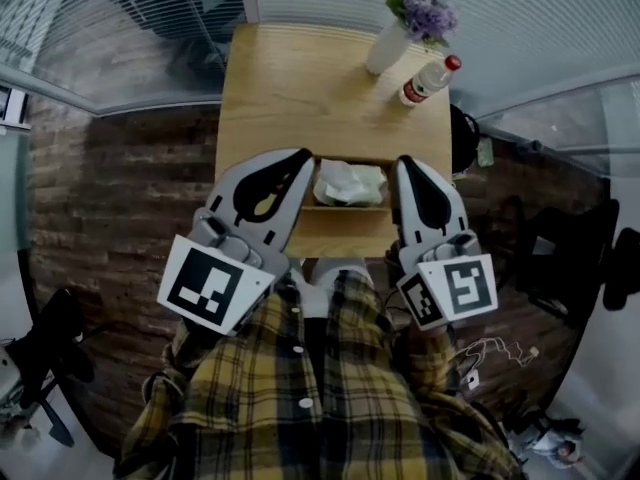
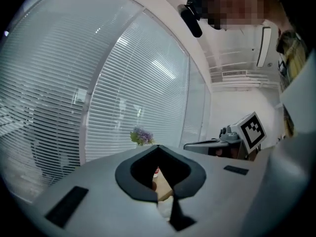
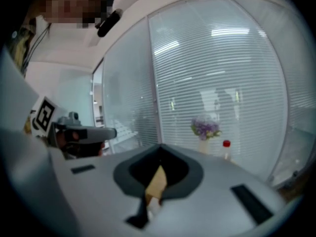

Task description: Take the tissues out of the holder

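Observation:
A wooden tissue holder (image 1: 345,211) stands at the near edge of the wooden table (image 1: 290,88), with crumpled white tissues (image 1: 350,183) lying in it. My left gripper (image 1: 303,155) is shut and empty, its tips just left of the holder's far corner. To the holder's right my right gripper (image 1: 404,162) is also shut and holds nothing. In the left gripper view the left gripper (image 2: 158,146) has its jaws meeting, and a strip of wood shows through their gap. The right gripper view shows the right gripper (image 3: 160,145) the same way.
A white vase of purple flowers (image 1: 400,28) and a red-capped bottle (image 1: 428,80) stand at the table's far right corner. Window blinds run behind the table. The floor is dark brick-patterned, with black chairs and cables on it at both sides.

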Demonstrator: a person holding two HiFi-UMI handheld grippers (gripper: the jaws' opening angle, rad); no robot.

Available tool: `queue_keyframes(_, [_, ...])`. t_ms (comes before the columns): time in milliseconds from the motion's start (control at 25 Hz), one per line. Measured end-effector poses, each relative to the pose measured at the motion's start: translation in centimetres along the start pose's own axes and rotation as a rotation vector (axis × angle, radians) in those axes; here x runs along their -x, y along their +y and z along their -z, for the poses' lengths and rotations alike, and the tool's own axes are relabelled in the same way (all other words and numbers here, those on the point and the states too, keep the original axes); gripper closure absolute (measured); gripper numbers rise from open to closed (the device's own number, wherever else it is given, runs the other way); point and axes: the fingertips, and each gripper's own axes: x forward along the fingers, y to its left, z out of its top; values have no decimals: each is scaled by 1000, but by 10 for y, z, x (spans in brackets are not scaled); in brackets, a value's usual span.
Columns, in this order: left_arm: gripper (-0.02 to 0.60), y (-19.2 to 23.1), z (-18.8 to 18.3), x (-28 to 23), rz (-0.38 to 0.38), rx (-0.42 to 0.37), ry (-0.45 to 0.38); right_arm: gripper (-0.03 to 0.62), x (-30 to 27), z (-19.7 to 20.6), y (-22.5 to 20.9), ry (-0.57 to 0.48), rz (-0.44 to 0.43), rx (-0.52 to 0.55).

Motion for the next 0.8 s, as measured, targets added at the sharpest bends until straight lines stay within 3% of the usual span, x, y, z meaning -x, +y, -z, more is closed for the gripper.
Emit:
queue_keyframes(320, [572, -14, 7, -28, 117, 12, 39, 582, 7, 14, -20, 32, 99, -18])
queue_keyframes(440, [572, -17, 14, -33, 129, 21, 65, 582, 10, 19, -26, 45, 111, -27])
queue_keyframes(800, [572, -25, 11, -51, 115, 26, 41, 581, 17, 28, -45, 87, 94, -29])
